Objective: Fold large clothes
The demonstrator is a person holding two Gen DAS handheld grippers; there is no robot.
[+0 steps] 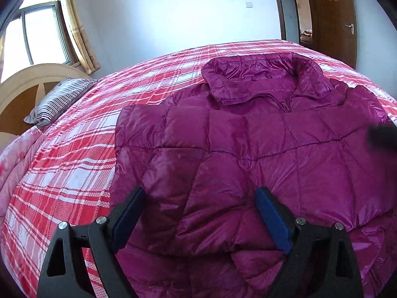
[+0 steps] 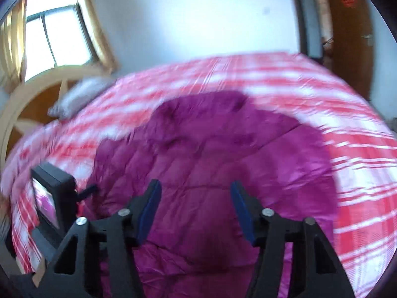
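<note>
A magenta quilted down jacket (image 1: pixel 248 149) lies front-up on the bed, zipped, with its collar (image 1: pixel 260 74) at the far end. Its left part is folded in over the chest. My left gripper (image 1: pixel 201 193) hovers over the jacket's near left part, jaws wide open, and nothing is pinched between the blue pads. The right wrist view is blurred. There the jacket (image 2: pixel 211 149) fills the middle, and my right gripper (image 2: pixel 196 186) stands open above its lower part, holding nothing.
A red-and-white plaid sheet (image 1: pixel 74 161) covers the bed. A striped pillow (image 1: pixel 59 99) and a wooden headboard (image 1: pixel 24 87) are at far left, with a pink quilt (image 1: pixel 15 161) along the left edge. A brown door (image 1: pixel 332 24) is at far right. A black camera housing (image 2: pixel 53 198) sits at the left.
</note>
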